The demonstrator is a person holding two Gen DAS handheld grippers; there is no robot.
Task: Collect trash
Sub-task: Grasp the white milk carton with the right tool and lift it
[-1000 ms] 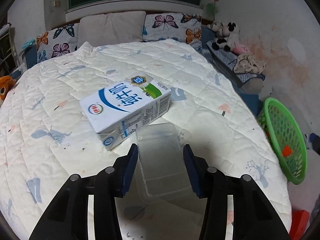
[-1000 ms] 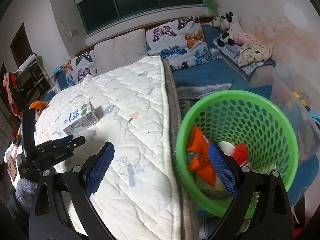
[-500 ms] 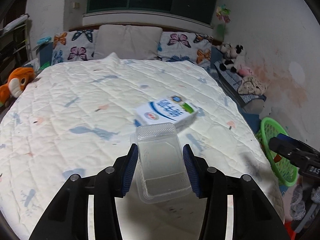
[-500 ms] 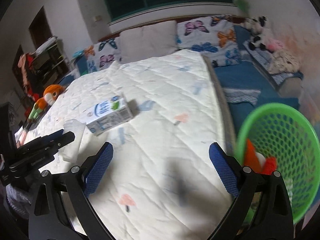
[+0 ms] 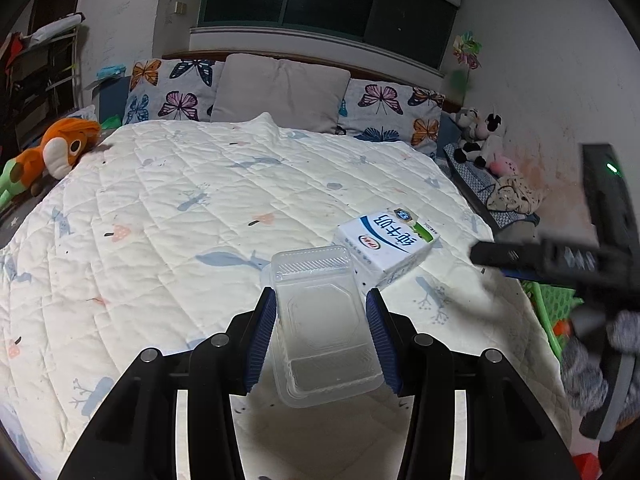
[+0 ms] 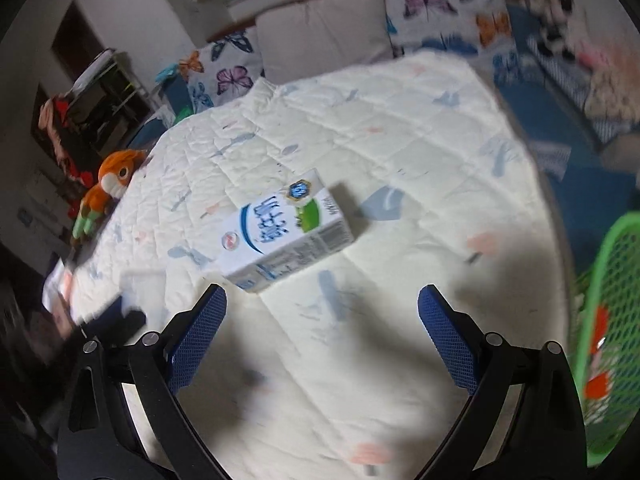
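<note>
My left gripper point(image 5: 322, 304) is shut on a clear plastic clamshell box point(image 5: 324, 328) and holds it above the white quilted bed point(image 5: 180, 216). A white and blue milk carton point(image 5: 386, 242) lies on the quilt just beyond and to the right; it also shows in the right wrist view point(image 6: 280, 232). My right gripper point(image 6: 320, 308) is open and empty, a short way in front of the carton. It appears in the left wrist view point(image 5: 540, 260) at the right. The green mesh basket point(image 6: 612, 320) with orange trash stands beside the bed at the right.
Butterfly pillows point(image 5: 176, 92) and a grey pillow point(image 5: 280, 92) line the head of the bed. An orange plush toy point(image 5: 60, 148) lies at the left edge. Soft toys point(image 5: 484, 140) sit by the right wall. The right wrist view is blurred.
The left gripper has lifted the clear box and drawn back from the carton. The right gripper has swung left from over the basket to face the carton on the bed.
</note>
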